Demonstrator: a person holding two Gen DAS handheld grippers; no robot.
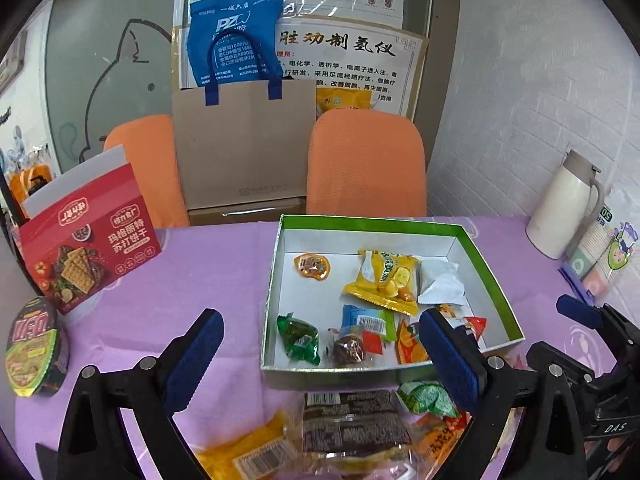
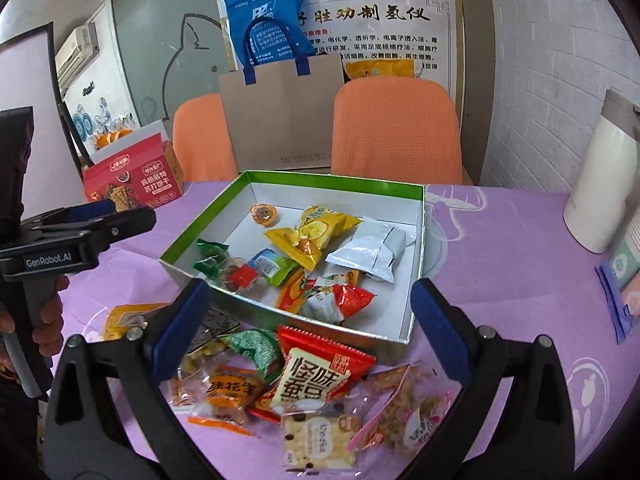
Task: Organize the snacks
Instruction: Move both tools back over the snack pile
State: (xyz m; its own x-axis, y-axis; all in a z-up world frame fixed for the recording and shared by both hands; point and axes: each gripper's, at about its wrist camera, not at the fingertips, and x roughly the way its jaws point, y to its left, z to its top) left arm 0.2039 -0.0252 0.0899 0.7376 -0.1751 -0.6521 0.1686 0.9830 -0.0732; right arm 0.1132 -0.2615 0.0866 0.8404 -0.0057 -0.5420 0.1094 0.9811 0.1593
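Note:
A green-rimmed white box [image 1: 494, 276] [image 2: 418, 248] stands on the purple tablecloth and holds several snack packets, among them a yellow packet [image 1: 386, 280] [image 2: 312, 232] and a white pouch [image 1: 440, 284] [image 2: 370, 254]. A pile of loose snacks [image 1: 352, 428] [image 2: 304, 384] lies in front of the box. My left gripper [image 1: 320, 344] is open and empty above the pile's left side. My right gripper [image 2: 312, 312] is open and empty above the pile at the box's near edge. It also shows at the right of the left wrist view [image 1: 580, 312].
A red cracker box [image 1: 88, 236] [image 2: 136, 184] and an instant noodle bowl [image 1: 34, 348] stand at the left. A white thermos [image 1: 564, 204] [image 2: 600, 184] and a packet of cups [image 1: 600, 256] stand at the right. Two orange chairs [image 1: 368, 164] and a paper bag [image 1: 240, 144] are behind the table.

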